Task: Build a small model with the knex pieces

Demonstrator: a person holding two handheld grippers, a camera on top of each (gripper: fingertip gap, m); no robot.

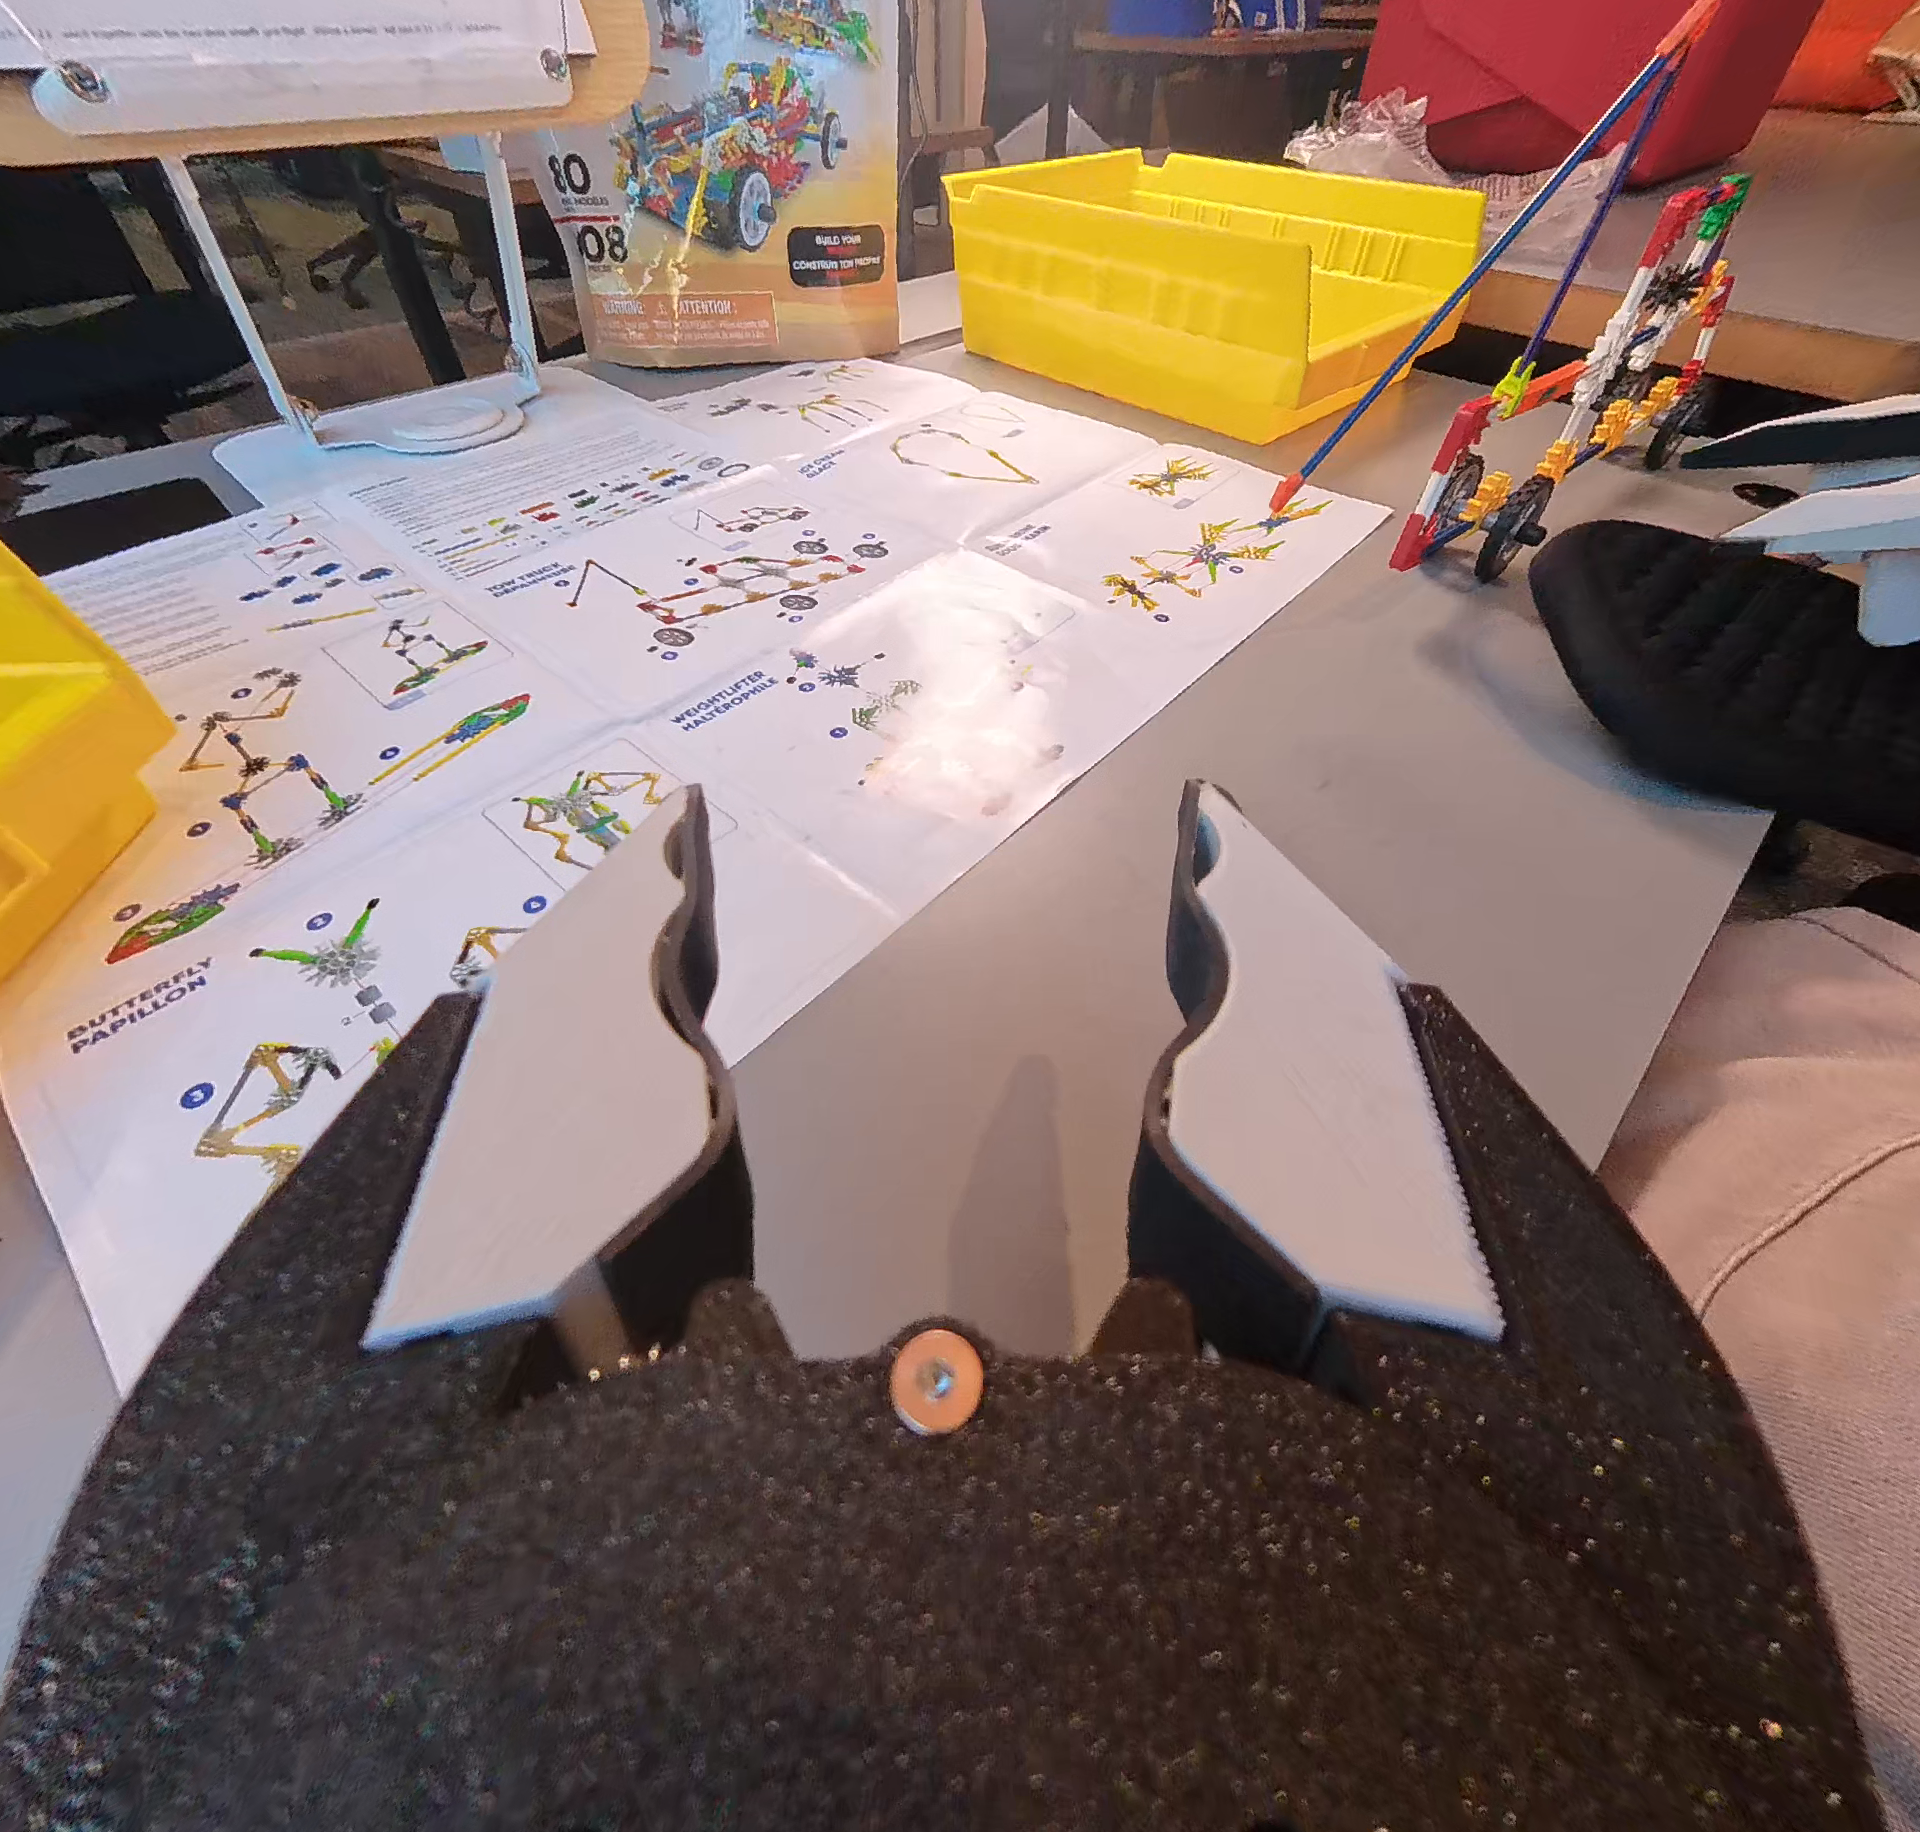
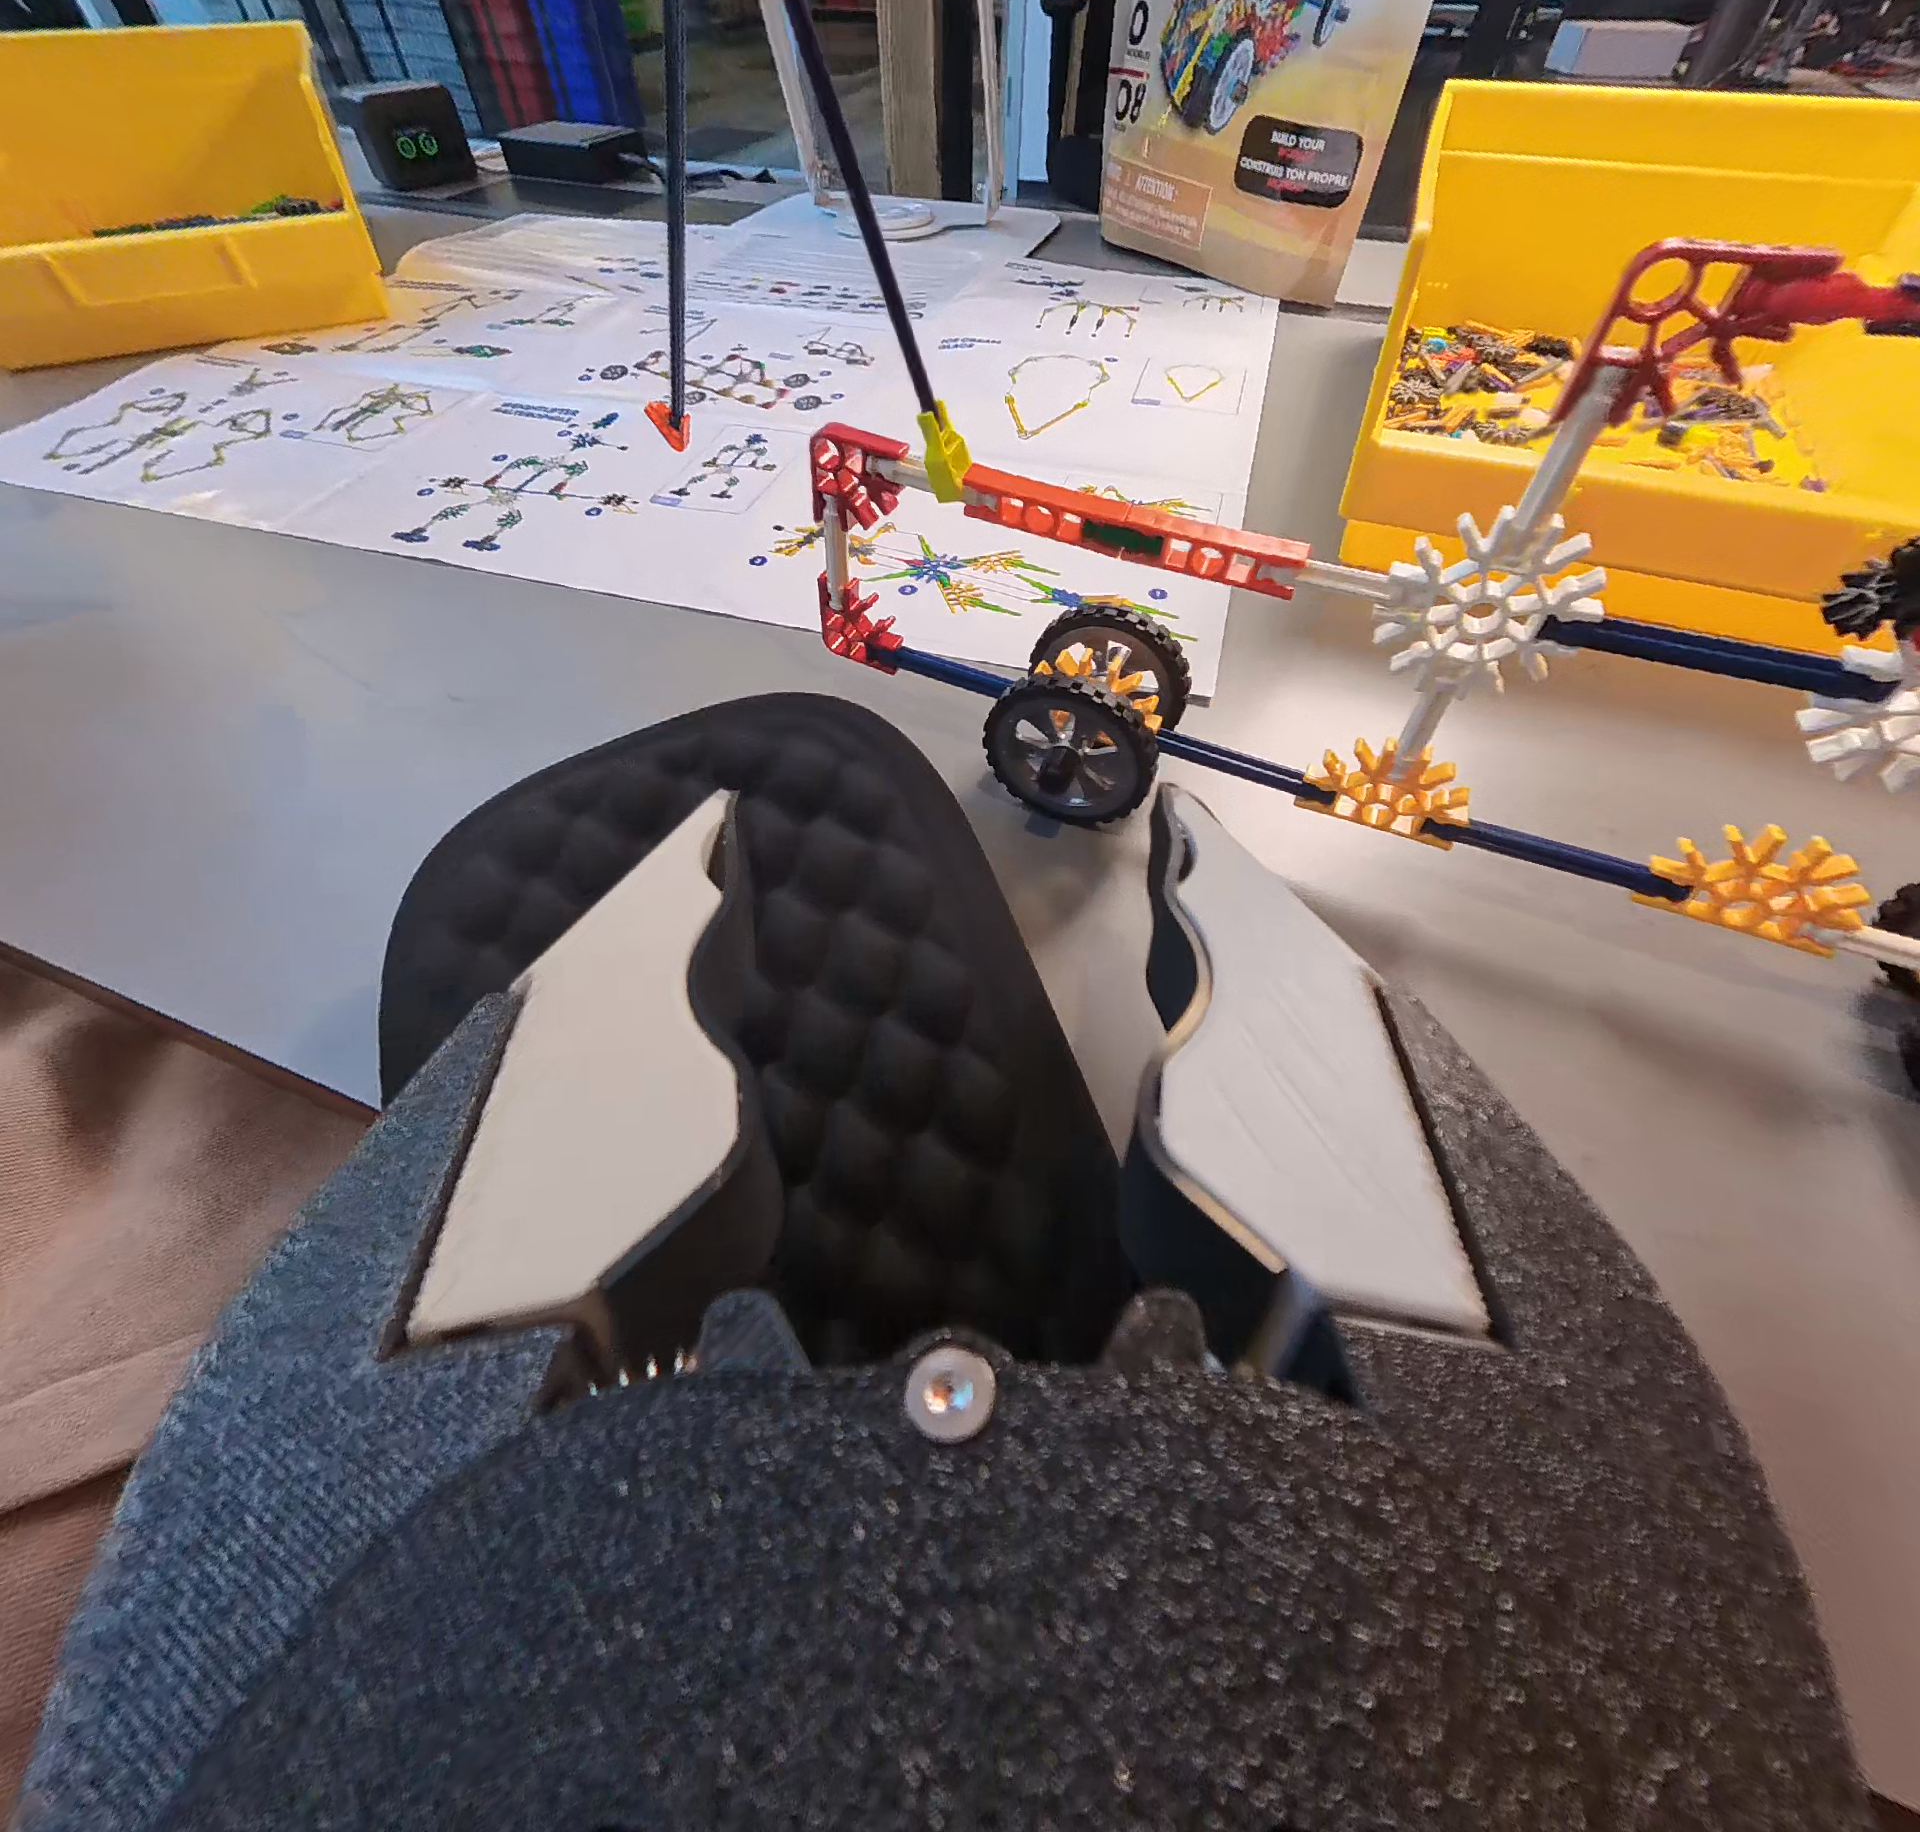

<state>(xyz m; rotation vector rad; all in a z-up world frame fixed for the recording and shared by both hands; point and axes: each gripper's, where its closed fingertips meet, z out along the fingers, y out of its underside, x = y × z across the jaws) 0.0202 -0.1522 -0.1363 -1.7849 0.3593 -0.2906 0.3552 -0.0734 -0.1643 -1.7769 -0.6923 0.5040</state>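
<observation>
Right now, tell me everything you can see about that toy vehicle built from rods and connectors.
The toy vehicle is an open plastic frame: red corner connectors, an orange-red top bar, dark blue and grey rods, white and orange snowflake connectors. Its small black wheels stand on the grey table, its front end over the instruction sheet. A long blue rod boom rises from a yellow-green clip. Neither open gripper touches it; the right gripper is nearest.
</observation>
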